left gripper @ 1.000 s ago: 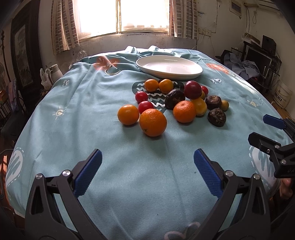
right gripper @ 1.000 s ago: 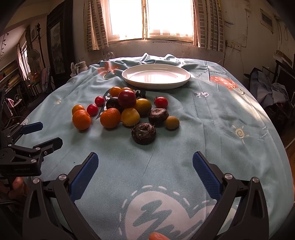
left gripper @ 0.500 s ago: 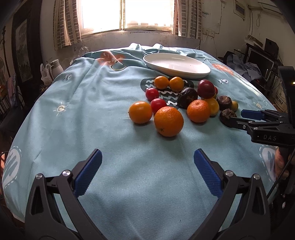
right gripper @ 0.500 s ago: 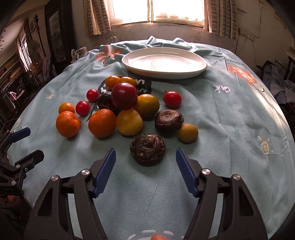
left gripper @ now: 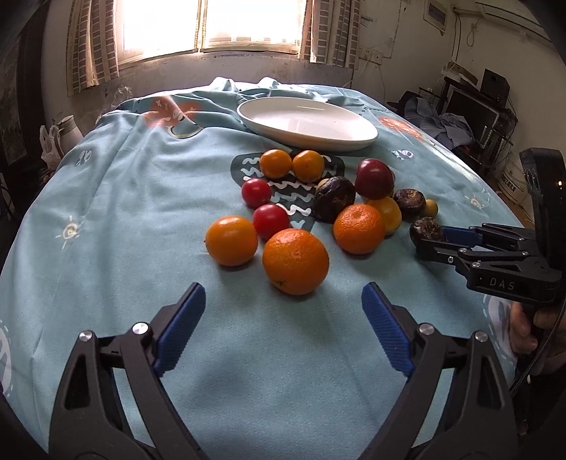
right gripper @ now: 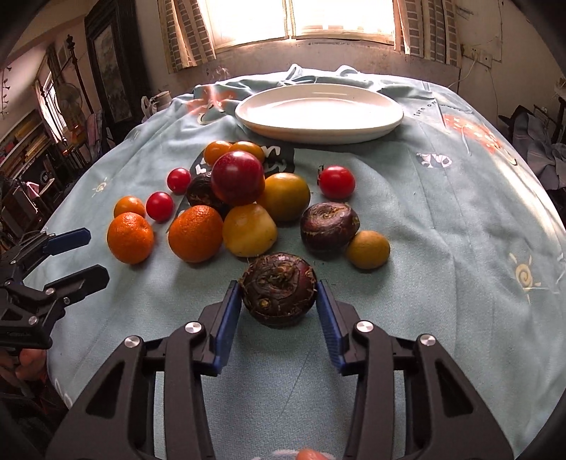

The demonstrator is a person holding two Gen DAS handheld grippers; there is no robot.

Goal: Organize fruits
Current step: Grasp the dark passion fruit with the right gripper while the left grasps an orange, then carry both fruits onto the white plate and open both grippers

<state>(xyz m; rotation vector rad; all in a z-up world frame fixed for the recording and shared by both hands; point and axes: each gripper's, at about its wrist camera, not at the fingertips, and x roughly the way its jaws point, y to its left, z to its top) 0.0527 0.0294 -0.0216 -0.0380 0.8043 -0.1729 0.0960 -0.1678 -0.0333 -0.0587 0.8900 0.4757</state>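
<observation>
Bright curtained window (right gripper: 339, 17), dark cabinet (right gripper: 109, 70), teal-clothed table (left gripper: 141, 212)

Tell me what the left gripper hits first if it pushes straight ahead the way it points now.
Most likely the big orange: it sits almost centred ahead of the open left gripper, nearest of the pile. If the push angles downward, the cloth comes first; depth is hard to judge.

A table under a light blue printed cloth (right gripper: 442, 219) carries a white plate (right gripper: 318, 109) at the far side. Nearer, directly on the cloth, lie oranges (left gripper: 295, 261), red tomatoes (right gripper: 336, 182), yellow fruits (right gripper: 249, 230) and dark water chestnuts (right gripper: 329, 226).
</observation>
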